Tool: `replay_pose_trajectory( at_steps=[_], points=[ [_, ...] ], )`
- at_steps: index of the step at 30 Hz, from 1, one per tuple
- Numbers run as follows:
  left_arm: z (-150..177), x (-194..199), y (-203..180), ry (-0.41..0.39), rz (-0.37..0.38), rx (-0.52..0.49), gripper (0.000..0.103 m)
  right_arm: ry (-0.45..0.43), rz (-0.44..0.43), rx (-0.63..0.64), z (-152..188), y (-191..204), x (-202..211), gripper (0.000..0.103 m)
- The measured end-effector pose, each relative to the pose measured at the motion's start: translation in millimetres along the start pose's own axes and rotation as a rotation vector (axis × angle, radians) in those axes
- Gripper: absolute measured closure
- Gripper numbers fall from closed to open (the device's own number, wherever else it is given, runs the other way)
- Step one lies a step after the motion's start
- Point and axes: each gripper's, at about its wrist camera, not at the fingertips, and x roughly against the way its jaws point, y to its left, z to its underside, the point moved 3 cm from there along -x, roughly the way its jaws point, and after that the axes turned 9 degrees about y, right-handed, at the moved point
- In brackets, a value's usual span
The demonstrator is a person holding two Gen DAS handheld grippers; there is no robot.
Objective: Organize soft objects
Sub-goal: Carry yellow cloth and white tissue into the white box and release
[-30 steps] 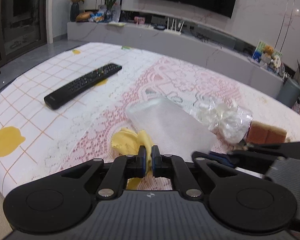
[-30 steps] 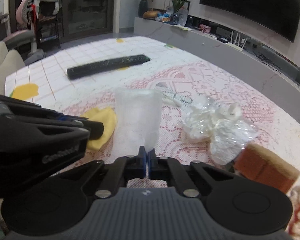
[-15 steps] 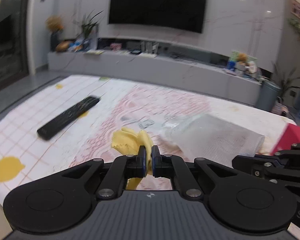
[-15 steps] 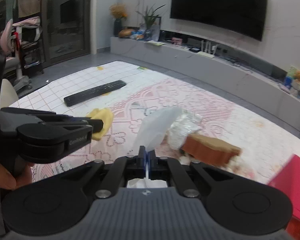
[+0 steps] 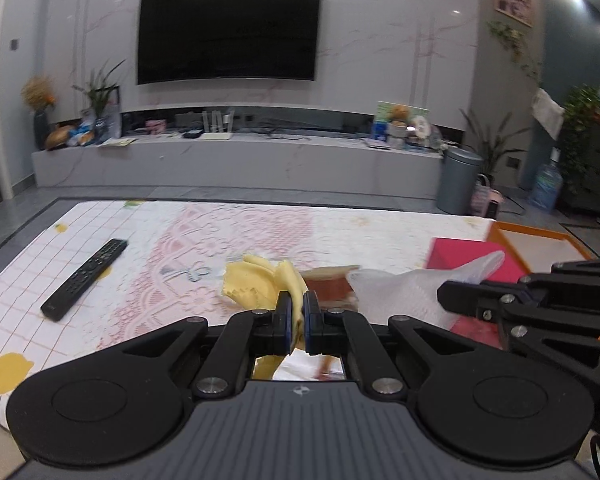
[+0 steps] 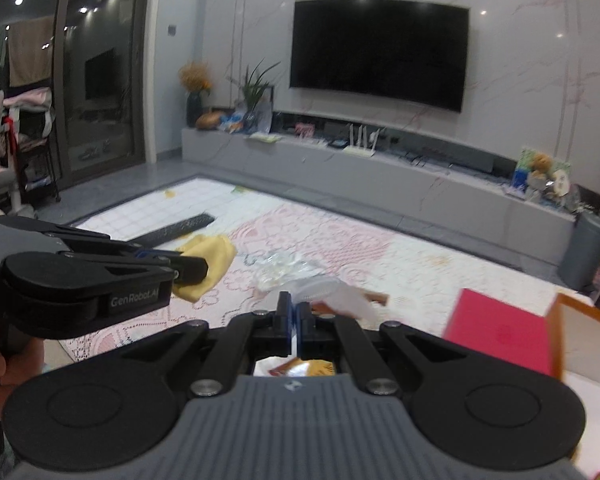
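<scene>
The yellow cloth [image 5: 260,284] is pinched by one corner between the closed jaws of the left hand-held gripper [image 5: 296,312], and its free part fans out at about 11 o'clock from the fingertips, clear of the patterned tabletop [image 5: 148,264]. In the right wrist view the same cloth [image 6: 208,264] is seen bunched at the tip of the left hand-held gripper [image 6: 188,268], which enters from 9 o'clock.

The translucent white mesh cloth [image 6: 340,298] is clamped by its edge in the right hand-held gripper [image 6: 294,312], whose jaws are shut on it; its loose length trails toward 2 o'clock from the fingertips. From the left wrist it is seen as a pale sheet [image 5: 412,292] hanging off the right hand-held gripper [image 5: 448,294] at 3 o'clock.

Both soft things are therefore held aloft, side by side, the yellow one on the left. Left on the tabletop are a crumpled clear plastic bag [image 6: 280,270] and a brown sponge [image 5: 328,286], just beyond the fingertips at 12 o'clock, and a remote control [image 5: 86,278] well off at 10 o'clock.

The relation that matters is judged to be the orange-rimmed box [image 5: 540,248] and the red box [image 6: 500,336], which lie at 2 to 3 o'clock. The right hand-held gripper is nearer to them, so a drop there would probably be made by that hand first, with the left crossing behind it.
</scene>
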Motion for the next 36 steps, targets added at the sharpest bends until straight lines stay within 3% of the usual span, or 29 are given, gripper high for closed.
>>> replay_pose_trajectory(
  at_steps=[12, 20, 28, 36],
  points=[
    [-8, 6, -81, 0.008, 0.152, -0.139, 0.097, -0.110, 0.173, -0.117, 30, -72, 90, 0.103],
    [-27, -4, -144, 0.002, 0.321, -0.242, 0.097, -0.156, 0.313, -0.197, 46, -128, 129, 0.103],
    [-49, -41, -214, 0.051, 0.468, -0.371, 0.097, -0.113, 0.386, -0.289, 63, -195, 131, 0.103],
    [-49, -85, -266, 0.119, 0.494, -0.477, 0.097, 0.029, 0.348, -0.418, 88, -254, 92, 0.103]
  ],
)
